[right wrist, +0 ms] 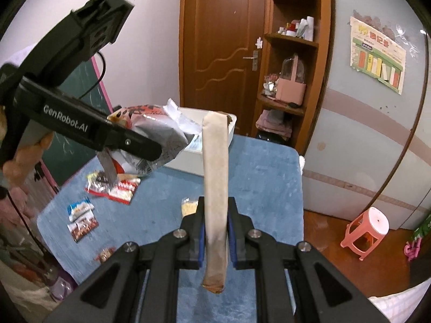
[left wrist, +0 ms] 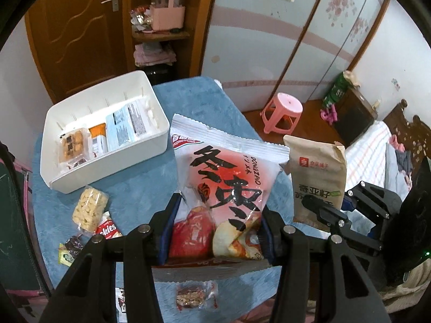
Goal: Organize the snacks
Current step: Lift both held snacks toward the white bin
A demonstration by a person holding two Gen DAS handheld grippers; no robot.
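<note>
The large pink-and-white plastic snack bag with bold black characters [left wrist: 229, 185] was clamped near its lower end between the left tongs [left wrist: 215, 231] and hung above the desk, right of the white rectangular plastic bin [left wrist: 80, 177]. Just to its right, the tall brown kraft-paper pouch [left wrist: 317, 177] stood upright, pinched edge-on between the blue-padded fingers of the right tongs [right wrist: 215, 234], also clear of the blue fuzzy cloth-covered desk [right wrist: 269, 167].

The bin sat at the far left of the desk and held several small packets, among them a pale blue sachet [left wrist: 126, 126] and a biscuit pack [left wrist: 72, 145]. Near the bin's front lay a clear packet of pale puffed pieces [left wrist: 89, 210] and a red cookies wrapper [left wrist: 107, 228]. A pink plastic stool [left wrist: 282, 110] stood on the wooden floor beyond the desk's right edge.
</note>
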